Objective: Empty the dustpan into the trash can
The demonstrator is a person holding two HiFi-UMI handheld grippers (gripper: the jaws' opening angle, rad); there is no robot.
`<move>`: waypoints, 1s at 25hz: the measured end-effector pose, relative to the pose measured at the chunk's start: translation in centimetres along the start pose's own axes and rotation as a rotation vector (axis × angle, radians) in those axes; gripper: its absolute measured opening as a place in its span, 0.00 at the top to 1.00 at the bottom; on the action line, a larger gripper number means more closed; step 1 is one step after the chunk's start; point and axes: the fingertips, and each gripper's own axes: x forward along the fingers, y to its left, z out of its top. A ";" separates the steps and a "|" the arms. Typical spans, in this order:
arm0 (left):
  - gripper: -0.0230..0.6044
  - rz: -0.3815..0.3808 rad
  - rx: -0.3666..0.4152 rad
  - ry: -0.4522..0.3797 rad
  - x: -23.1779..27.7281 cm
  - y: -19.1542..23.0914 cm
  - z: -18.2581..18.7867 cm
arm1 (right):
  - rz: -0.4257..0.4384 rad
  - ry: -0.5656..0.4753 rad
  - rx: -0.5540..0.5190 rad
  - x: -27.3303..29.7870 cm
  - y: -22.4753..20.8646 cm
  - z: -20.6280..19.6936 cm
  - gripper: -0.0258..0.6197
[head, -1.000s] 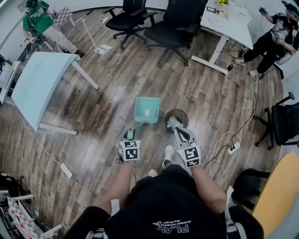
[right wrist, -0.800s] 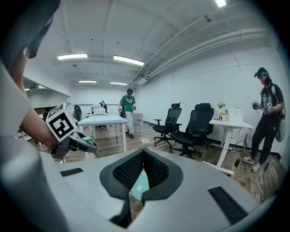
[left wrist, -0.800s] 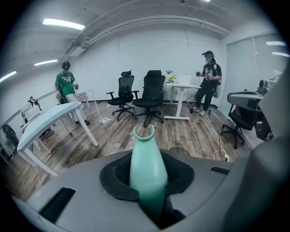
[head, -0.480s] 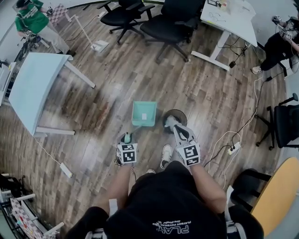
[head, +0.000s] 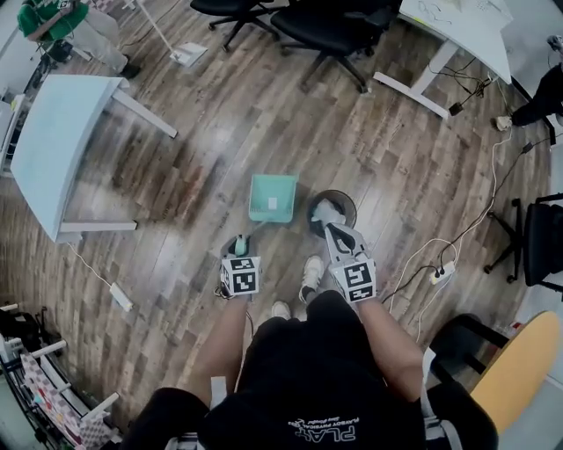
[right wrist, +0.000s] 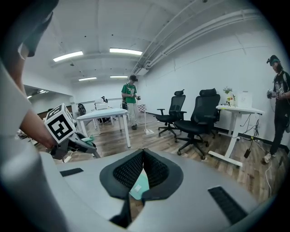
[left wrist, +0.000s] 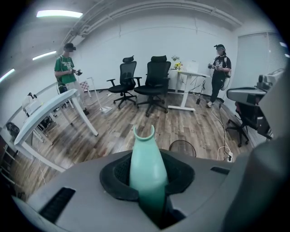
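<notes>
A teal dustpan (head: pixel 273 198) lies flat low over the wood floor, its handle (head: pixel 249 231) running back to my left gripper (head: pixel 239 249), which is shut on it. In the left gripper view the teal handle (left wrist: pixel 146 163) stands between the pads. Right of the pan is a round dark trash can (head: pixel 332 209) with pale stuff inside; this trash can (left wrist: pixel 182 147) also shows past the handle. My right gripper (head: pixel 322 227) hangs over the can's near rim, jaws closed and empty. Through a gap under its pads (right wrist: pixel 156 170) I see the dustpan (right wrist: pixel 138 184).
A white table (head: pixel 62 149) stands at the left and black office chairs (head: pixel 325 22) at the top. A white desk (head: pixel 457 31) is at the top right. Cables and a power strip (head: pixel 437 274) lie right of the can. Other people stand at the room's edges.
Both grippers have sunk a little toward the floor. The dustpan stays in the left gripper beside the trash can, and the head view has tipped further down.
</notes>
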 end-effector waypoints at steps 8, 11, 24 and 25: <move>0.80 -0.003 -0.001 0.067 4.2 -0.2 -0.2 | 0.047 0.053 0.007 3.1 -1.3 -1.9 0.92; 0.80 -0.002 0.002 0.080 5.8 0.0 -0.3 | 0.072 0.066 0.008 4.1 -1.5 -2.2 0.92; 0.80 -0.017 0.034 0.130 10.2 -1.5 -1.0 | 0.068 0.117 0.059 5.9 -3.7 -5.0 0.92; 0.80 -0.020 0.036 0.131 10.5 -1.6 -1.1 | 0.068 0.121 0.060 5.9 -3.7 -5.2 0.92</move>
